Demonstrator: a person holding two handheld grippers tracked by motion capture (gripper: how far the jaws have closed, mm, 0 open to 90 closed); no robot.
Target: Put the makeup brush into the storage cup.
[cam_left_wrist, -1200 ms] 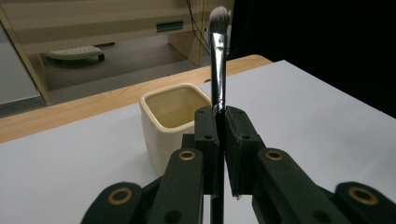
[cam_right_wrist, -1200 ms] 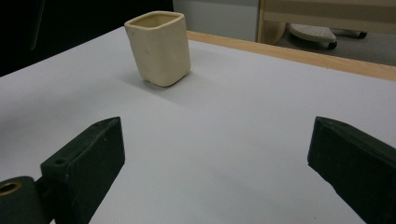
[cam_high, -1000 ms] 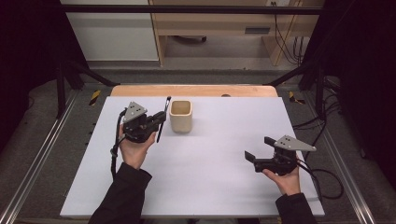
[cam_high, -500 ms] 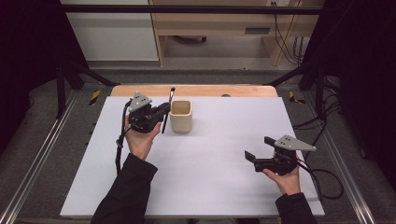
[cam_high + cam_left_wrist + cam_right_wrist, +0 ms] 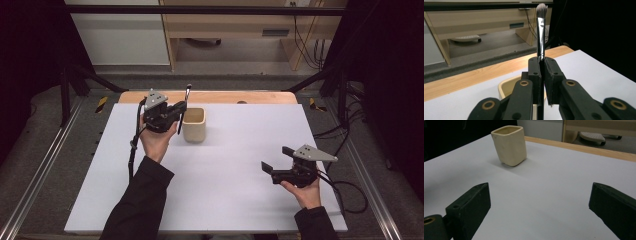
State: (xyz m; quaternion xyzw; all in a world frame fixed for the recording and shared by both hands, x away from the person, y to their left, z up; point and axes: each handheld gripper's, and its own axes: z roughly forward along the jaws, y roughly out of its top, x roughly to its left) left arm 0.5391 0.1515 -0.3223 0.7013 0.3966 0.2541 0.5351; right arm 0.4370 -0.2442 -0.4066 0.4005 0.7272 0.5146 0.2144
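Note:
My left gripper [image 5: 178, 110] is shut on a makeup brush [image 5: 184, 106] with a black handle and grey bristles, held upright. In the left gripper view the brush [image 5: 541, 30] rises straight from between the closed jaws, bristles up. It hangs at the left rim of a cream square cup [image 5: 194, 124] that stands on the white table top [image 5: 225, 165]; the cup's rim [image 5: 506, 87] shows just behind the jaws. My right gripper [image 5: 274, 165] rests open at the right front of the table, far from the cup [image 5: 509, 145], with nothing between its jaws.
A wooden strip [image 5: 225, 97] runs along the table's far edge. Metal rails [image 5: 45, 165] border both sides. A cable [image 5: 345, 192] trails from the right gripper. Pale wooden furniture [image 5: 230, 30] stands on the floor beyond the table.
My left gripper has carried the brush away from me and to the right, up to the cup's left rim, and stood it more upright. The right gripper has not moved.

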